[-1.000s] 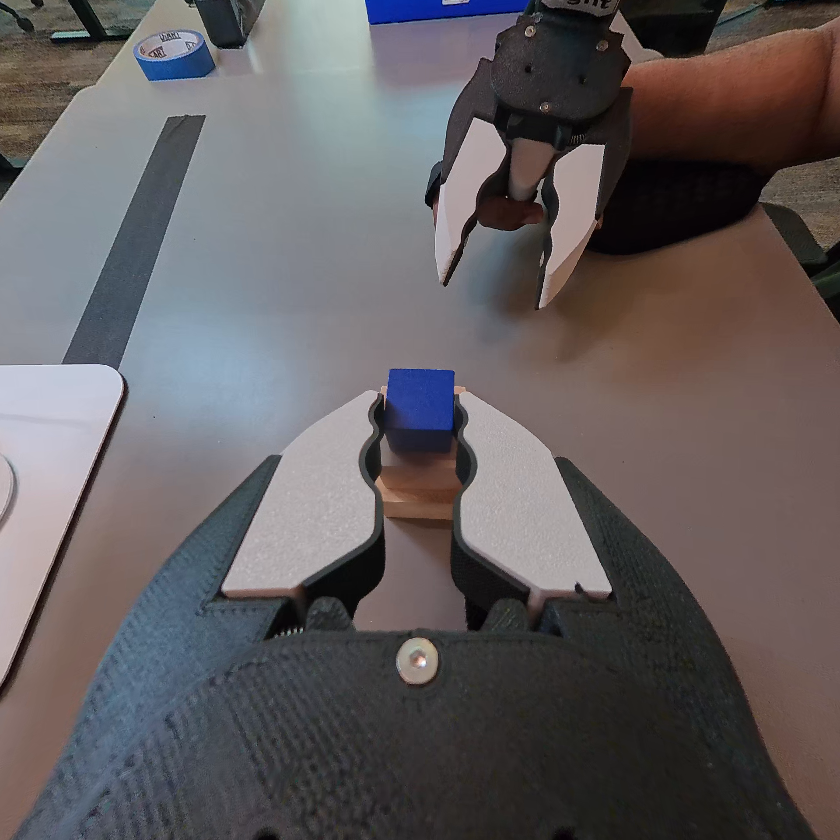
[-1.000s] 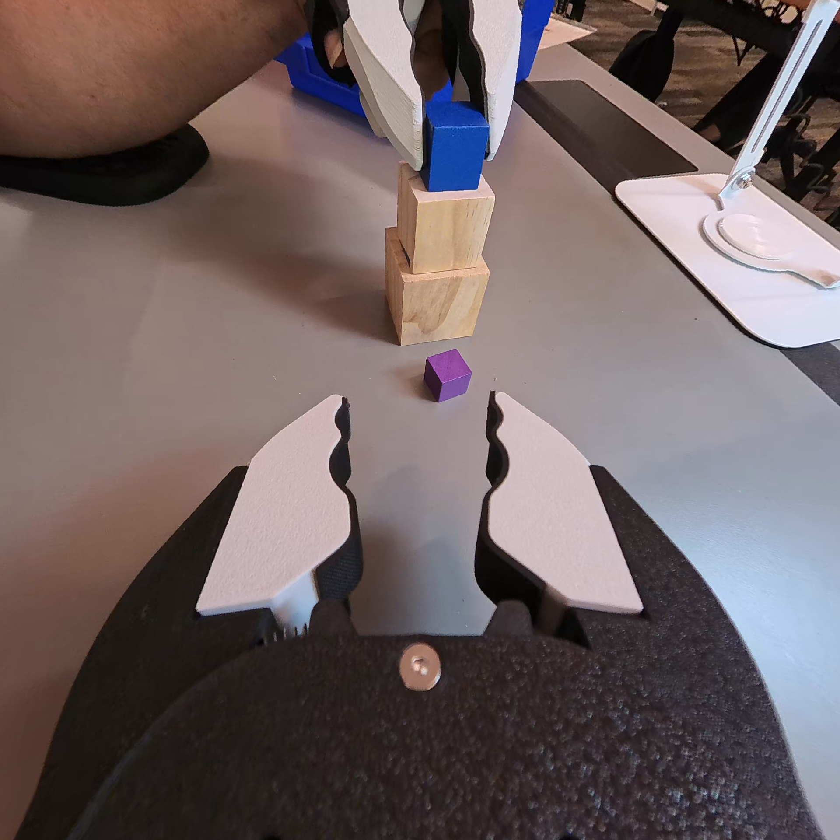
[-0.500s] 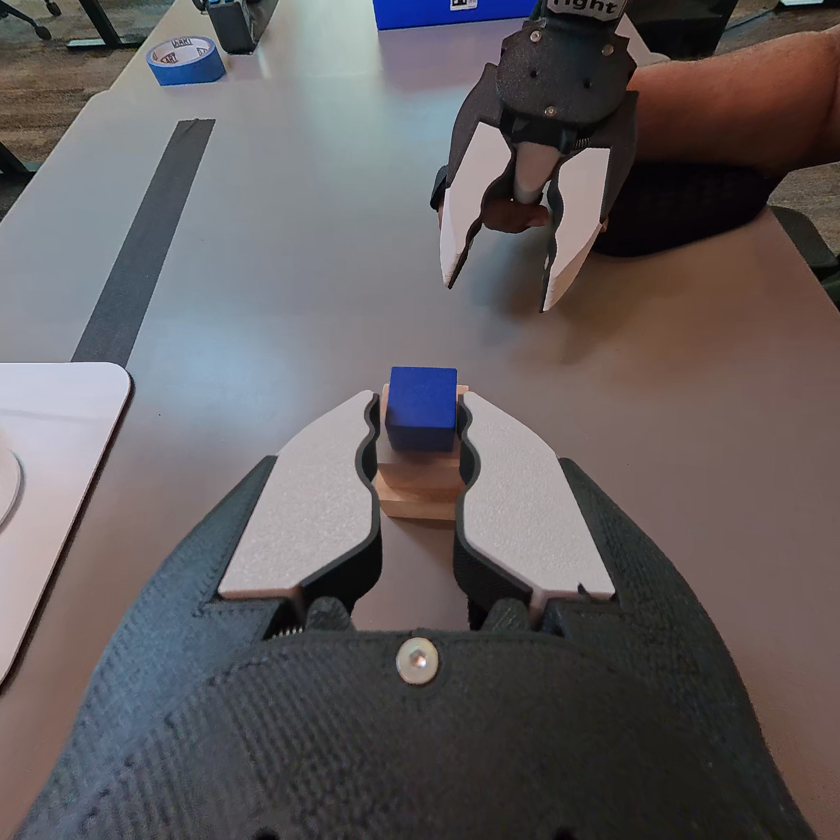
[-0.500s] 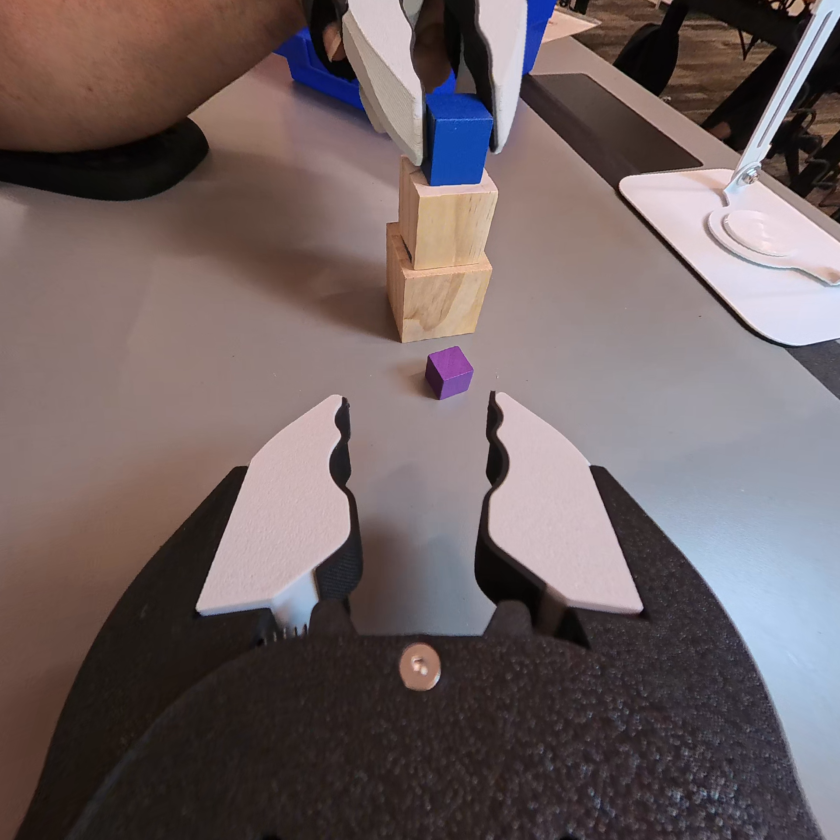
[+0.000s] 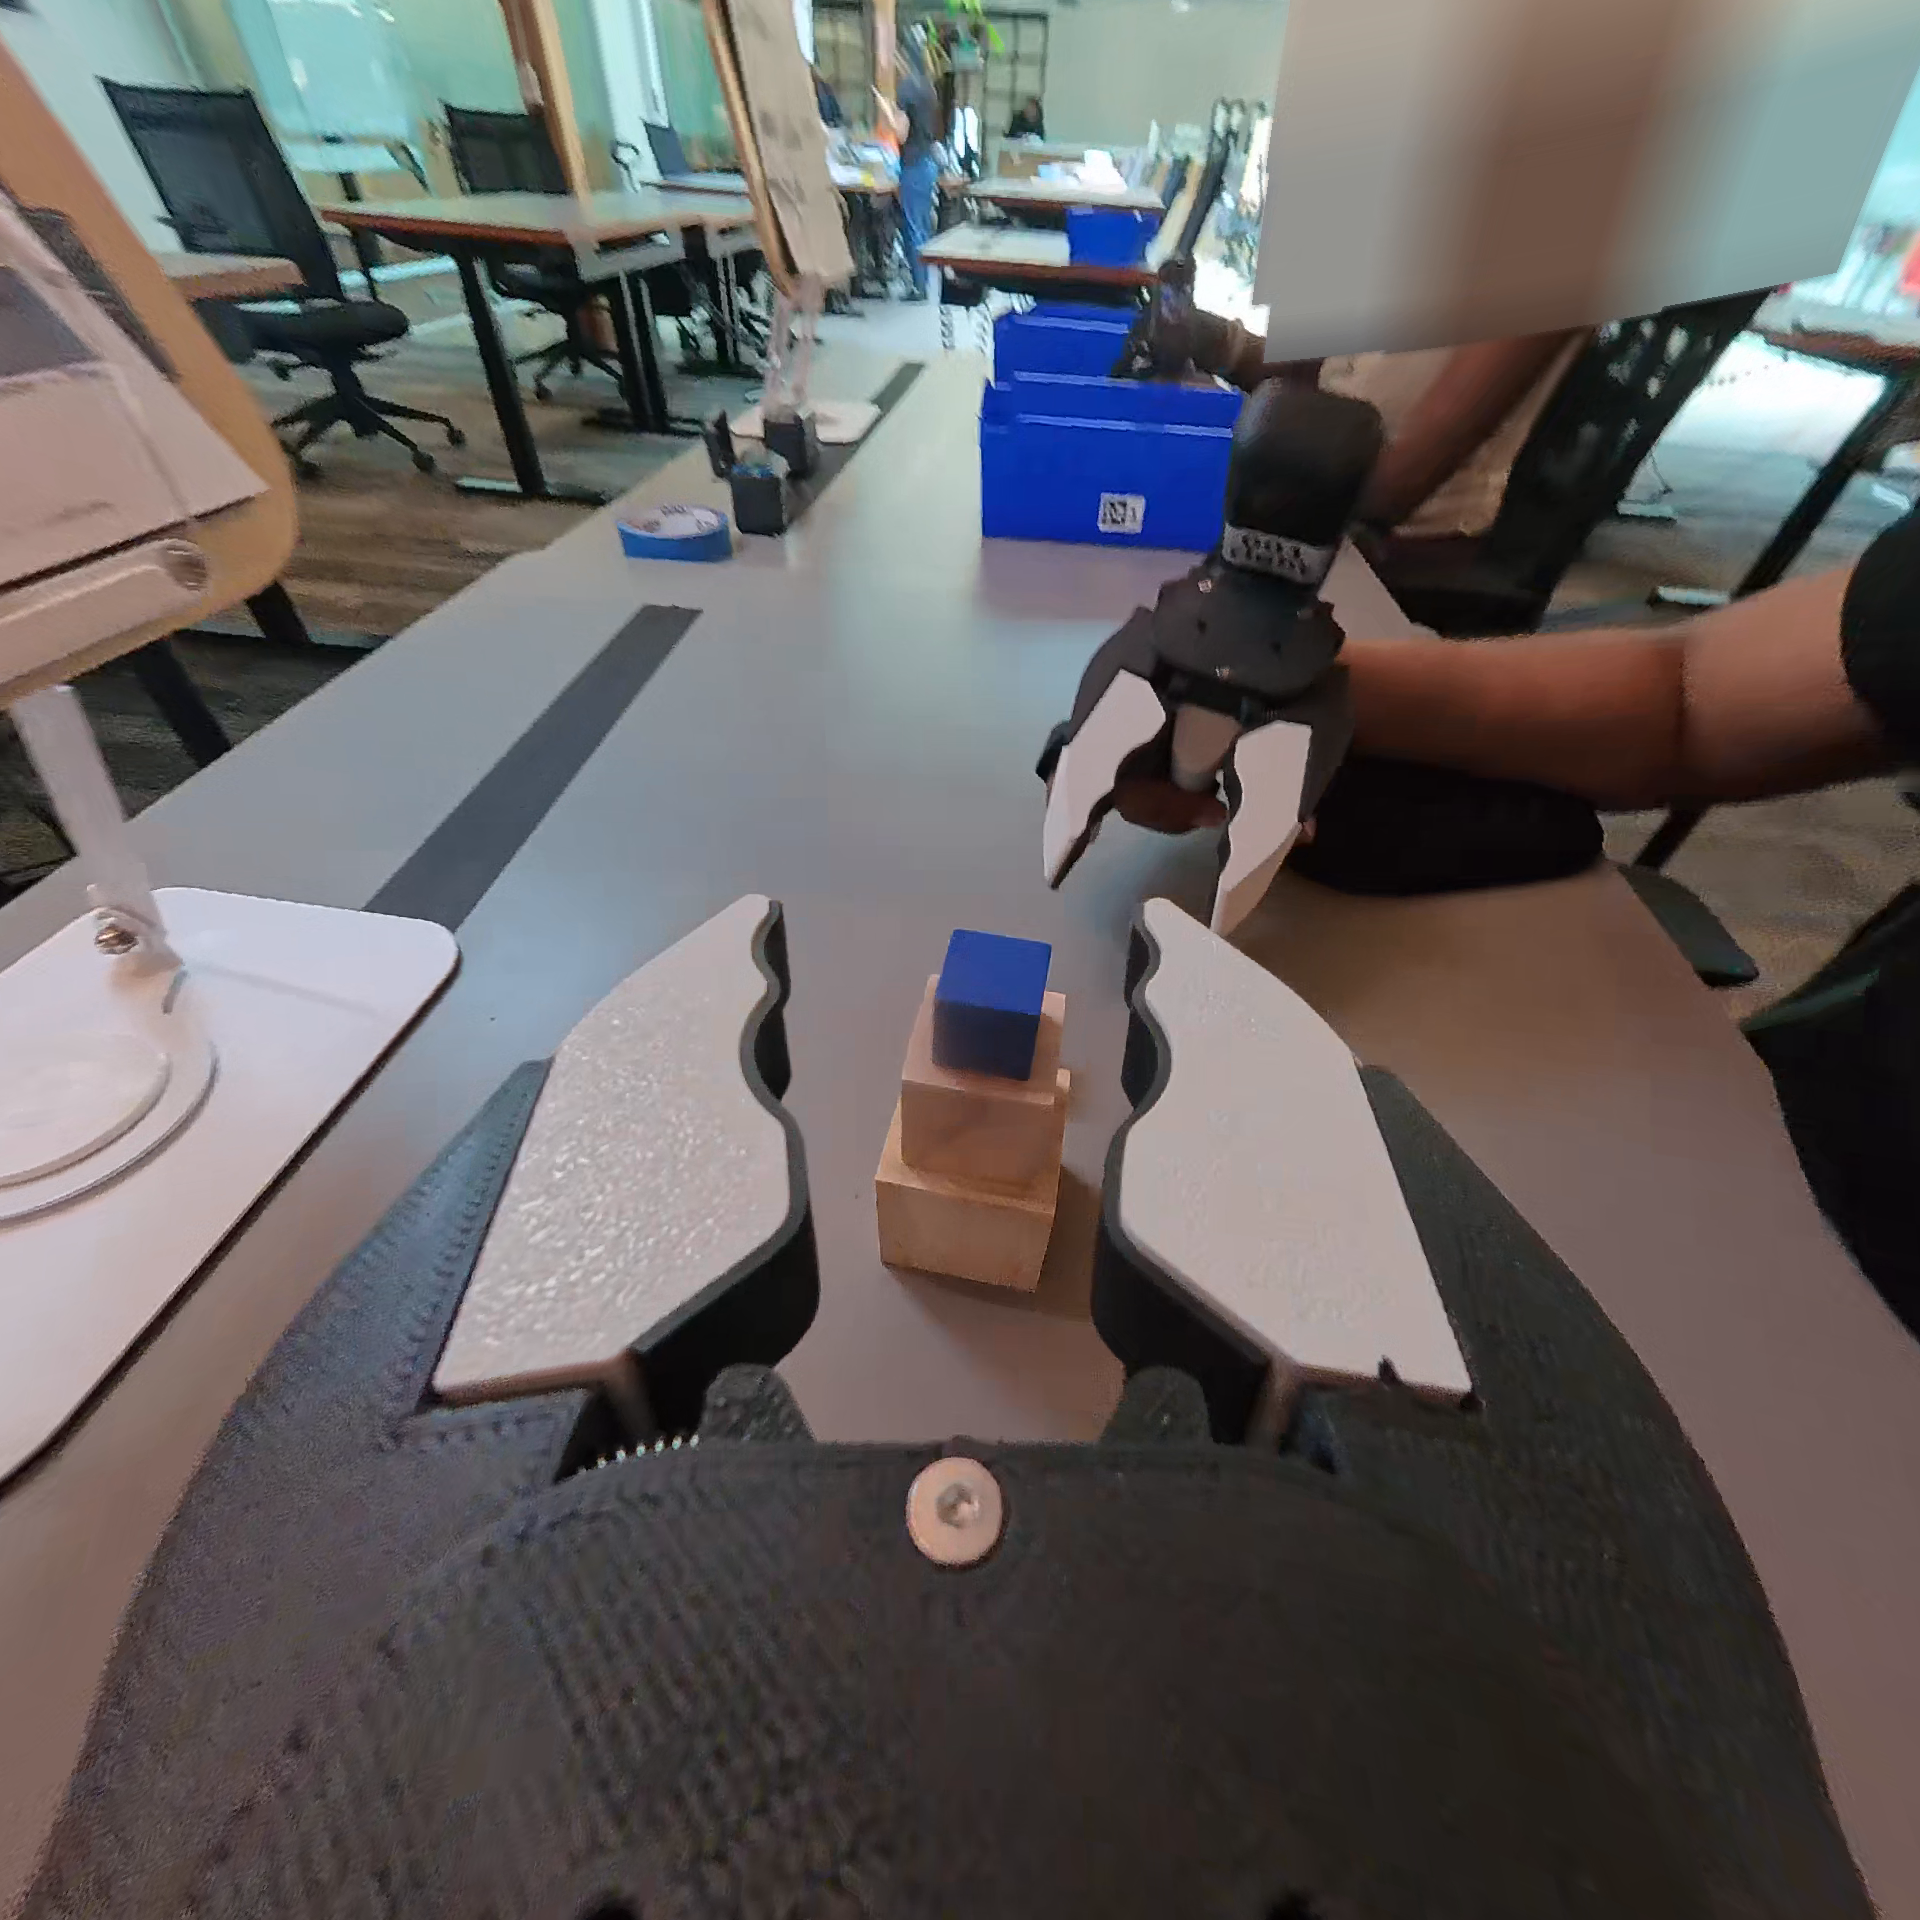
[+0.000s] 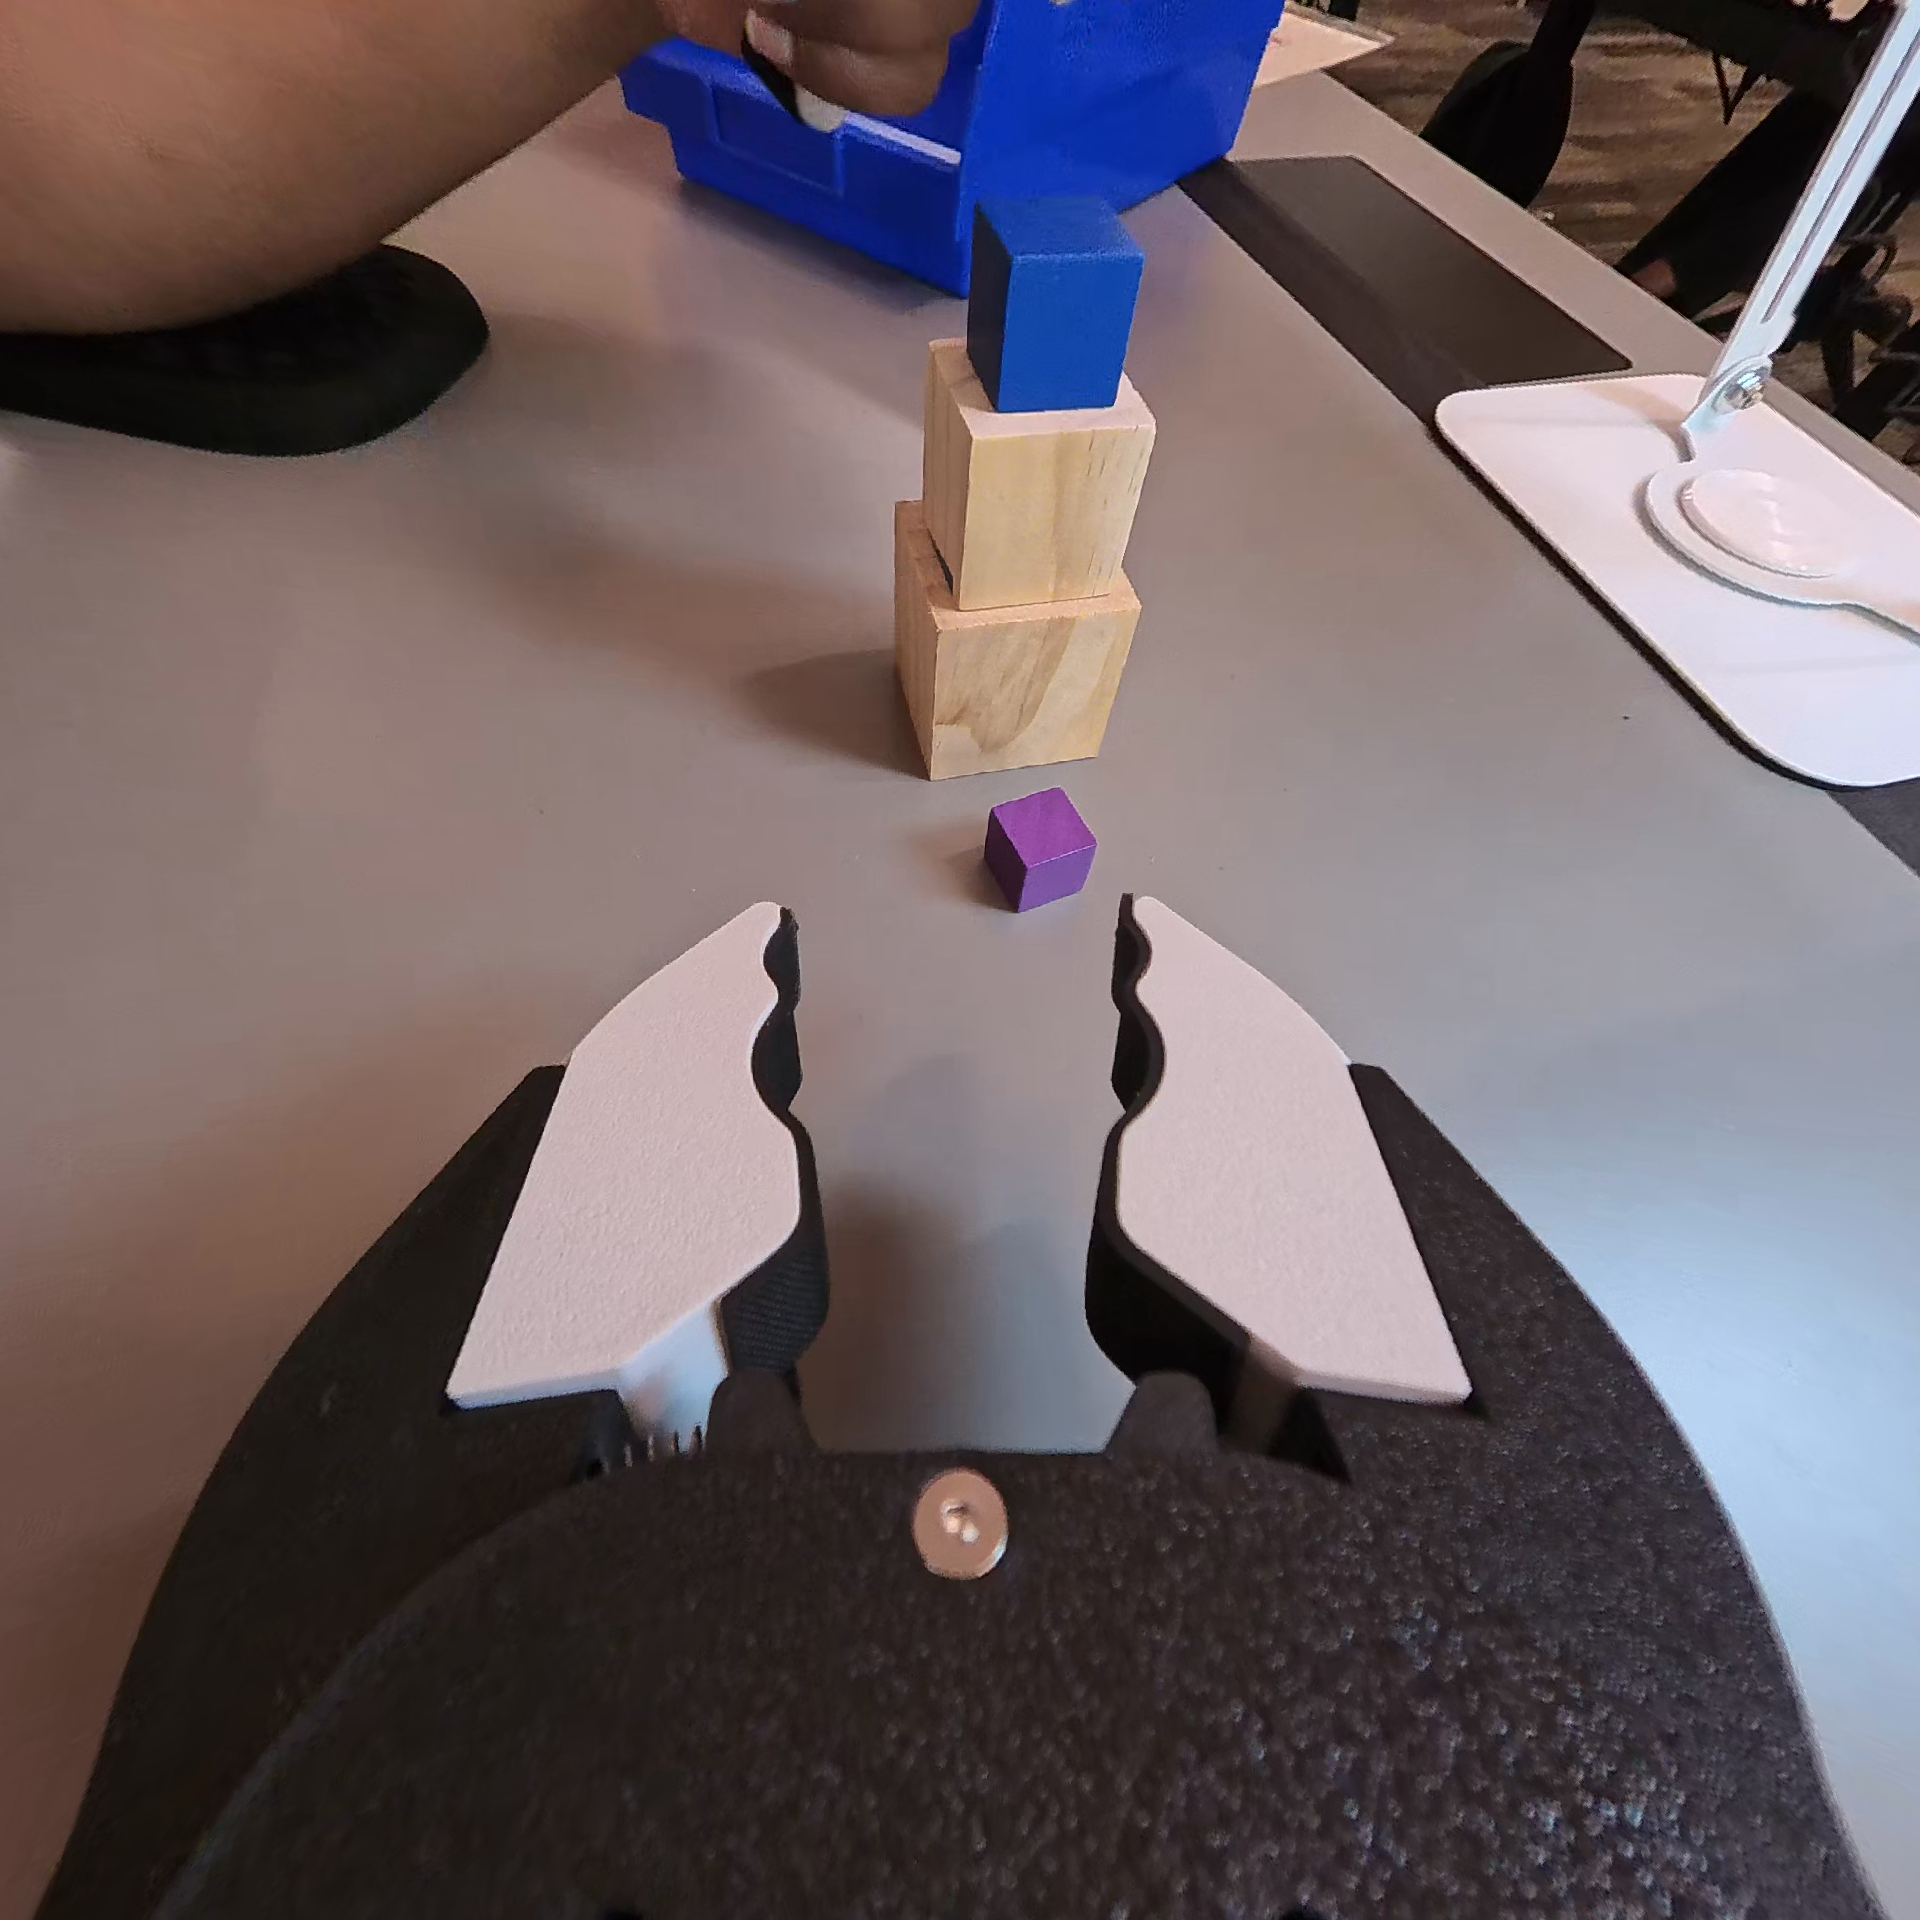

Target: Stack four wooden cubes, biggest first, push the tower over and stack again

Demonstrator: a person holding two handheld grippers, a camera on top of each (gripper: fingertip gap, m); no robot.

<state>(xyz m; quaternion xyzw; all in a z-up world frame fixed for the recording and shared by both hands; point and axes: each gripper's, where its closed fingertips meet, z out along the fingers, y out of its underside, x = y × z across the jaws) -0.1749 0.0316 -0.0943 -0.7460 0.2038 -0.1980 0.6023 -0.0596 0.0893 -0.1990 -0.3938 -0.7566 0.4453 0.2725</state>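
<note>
- Blue cube point(image 6: 1055, 307) is sitting on top of the stack, rotated a bit off the block under it, nothing touching it.
- Pale wood under it: mid wooden cube point(image 6: 1039, 499) is resting on the big wooden cube point(image 6: 1013, 686), which is standing on the grey table point(image 6: 416, 831). Mid cube is overhanging slightly toward 12 o'clock in the right wrist view.
- Purple cube point(image 6: 1039, 847) is lying on the table just at 6 o'clock of the tower base, apart from it, not stacked yet.
- Right gripper point(image 6: 956, 914) is sitting spread wide, nothing between the pads, purple cube just ahead of the tips at 12 o'clock.
- Left gripper point(image 5: 956, 925) is hanging above the tower with fingers spread wide; clear gaps showing both sides of the blue cube, no pad contact.
- Blue bins point(image 6: 935, 135) are standing at 12 o'clock behind the tower.
- White stand base point(image 6: 1714, 582) is lying at 2 o'clock; black tape strip point(image 5: 540, 758) is running at 11 o'clock in the left wrist view.
- Forearm point(image 6: 260, 156) is resting on a black pad point(image 6: 239, 364) at 10 o'clock.
</note>
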